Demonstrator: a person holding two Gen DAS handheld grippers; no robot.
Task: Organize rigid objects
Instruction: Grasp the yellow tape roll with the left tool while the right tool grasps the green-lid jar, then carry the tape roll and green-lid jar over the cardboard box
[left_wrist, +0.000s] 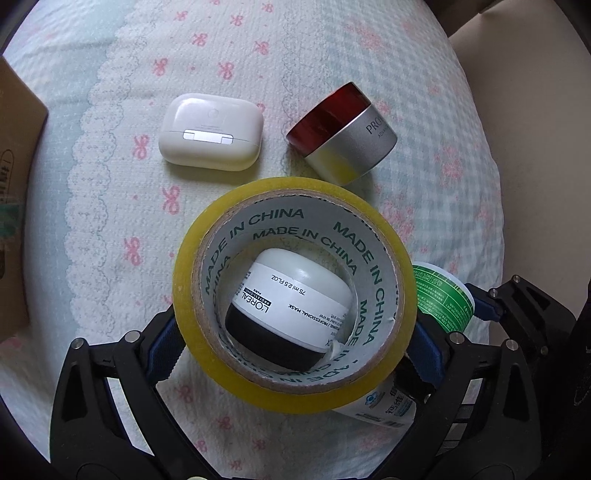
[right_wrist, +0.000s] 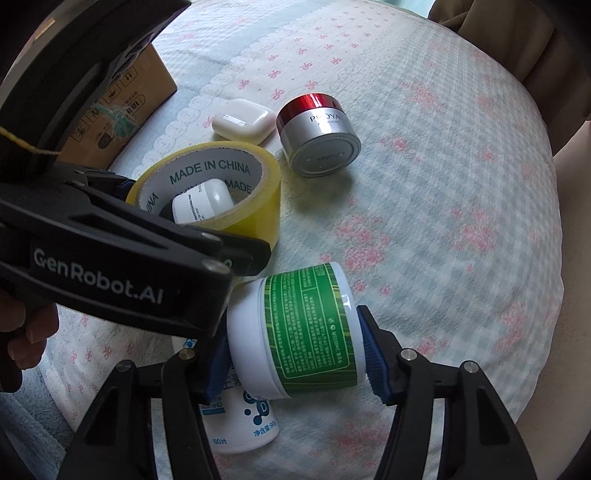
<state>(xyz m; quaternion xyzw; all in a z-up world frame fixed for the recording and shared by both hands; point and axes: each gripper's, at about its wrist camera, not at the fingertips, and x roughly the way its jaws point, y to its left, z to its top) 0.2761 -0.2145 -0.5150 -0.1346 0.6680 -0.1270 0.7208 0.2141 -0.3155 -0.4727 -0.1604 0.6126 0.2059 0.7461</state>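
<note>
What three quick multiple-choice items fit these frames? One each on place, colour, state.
1. Where is the white-and-black jar?
A. On the cardboard box
B. Inside the tape roll's core
C. On the earbud case

2. What colour is the silver jar's lid?
A. Red
B. Blue
C. Black

3. What is the right gripper doing?
A. Open over bare cloth
B. Shut on the earbud case
C. Shut on the green-labelled jar

Answers:
1. B: the white-and-black jar shows through the hole of the tape roll.
2. A: the silver jar lies on its side, with its red lid showing.
3. C: the right gripper has both pads pressed on the ends of the green-labelled jar.
</note>
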